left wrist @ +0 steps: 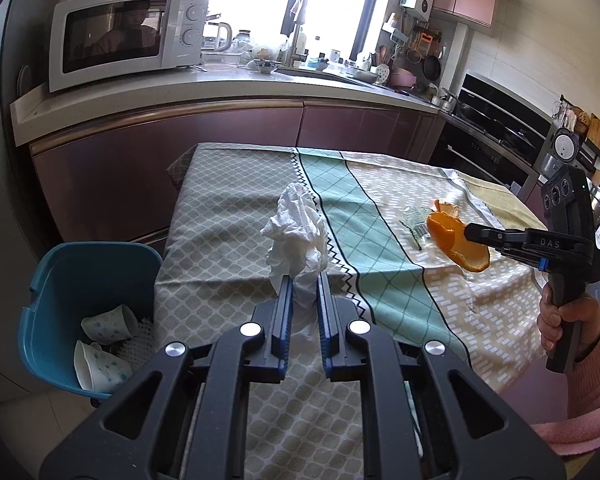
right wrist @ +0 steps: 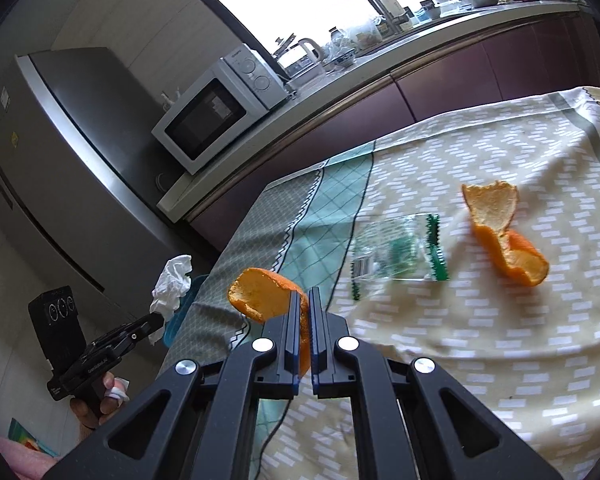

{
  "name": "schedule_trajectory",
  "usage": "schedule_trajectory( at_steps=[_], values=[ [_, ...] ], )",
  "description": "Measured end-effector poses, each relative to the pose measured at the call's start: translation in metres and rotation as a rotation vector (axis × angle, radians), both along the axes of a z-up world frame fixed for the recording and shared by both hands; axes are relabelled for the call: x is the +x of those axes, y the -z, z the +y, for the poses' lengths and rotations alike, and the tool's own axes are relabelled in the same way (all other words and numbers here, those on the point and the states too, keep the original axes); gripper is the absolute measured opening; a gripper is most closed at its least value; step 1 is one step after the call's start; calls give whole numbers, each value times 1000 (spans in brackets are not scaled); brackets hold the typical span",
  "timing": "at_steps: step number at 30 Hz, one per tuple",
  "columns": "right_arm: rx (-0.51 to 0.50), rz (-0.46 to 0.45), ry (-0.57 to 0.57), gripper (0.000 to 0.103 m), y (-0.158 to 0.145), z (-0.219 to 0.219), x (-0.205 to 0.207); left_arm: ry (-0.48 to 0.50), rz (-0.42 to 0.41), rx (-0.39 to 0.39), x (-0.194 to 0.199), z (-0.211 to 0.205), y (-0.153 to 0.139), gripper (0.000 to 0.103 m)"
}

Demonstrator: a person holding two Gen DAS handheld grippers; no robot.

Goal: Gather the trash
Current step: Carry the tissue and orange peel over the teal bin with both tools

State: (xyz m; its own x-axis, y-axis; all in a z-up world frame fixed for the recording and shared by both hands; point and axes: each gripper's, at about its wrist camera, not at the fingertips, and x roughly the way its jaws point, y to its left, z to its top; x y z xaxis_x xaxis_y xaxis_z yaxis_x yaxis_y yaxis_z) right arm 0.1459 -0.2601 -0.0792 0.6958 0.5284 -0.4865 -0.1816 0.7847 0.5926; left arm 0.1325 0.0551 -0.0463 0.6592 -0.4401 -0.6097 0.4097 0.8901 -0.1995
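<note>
My left gripper (left wrist: 303, 280) is shut on a crumpled white tissue (left wrist: 298, 232) and holds it above the table's left part, near the blue bin (left wrist: 60, 280). It also shows in the right wrist view (right wrist: 156, 320) with the tissue (right wrist: 172, 284). My right gripper (right wrist: 304, 296) is shut on a piece of orange peel (right wrist: 260, 294) held above the table; it also shows in the left wrist view (left wrist: 470, 232) with the peel (left wrist: 456, 244). A second orange peel (right wrist: 504, 236) and a clear plastic wrapper (right wrist: 400, 252) lie on the tablecloth.
The blue bin stands on the floor left of the table and holds paper cups (left wrist: 104, 344). The table carries a patterned cloth (left wrist: 228, 240). Behind it run a counter with a microwave (left wrist: 124, 36) and a sink; a fridge (right wrist: 60, 160) stands at the left.
</note>
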Motion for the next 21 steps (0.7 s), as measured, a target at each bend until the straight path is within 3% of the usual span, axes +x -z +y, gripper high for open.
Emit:
schedule_trajectory(
  at_steps=[21],
  values=[
    [-25,-41,-333,3,-26,167,65,-257,6,66,-4,124,2,12]
  ],
)
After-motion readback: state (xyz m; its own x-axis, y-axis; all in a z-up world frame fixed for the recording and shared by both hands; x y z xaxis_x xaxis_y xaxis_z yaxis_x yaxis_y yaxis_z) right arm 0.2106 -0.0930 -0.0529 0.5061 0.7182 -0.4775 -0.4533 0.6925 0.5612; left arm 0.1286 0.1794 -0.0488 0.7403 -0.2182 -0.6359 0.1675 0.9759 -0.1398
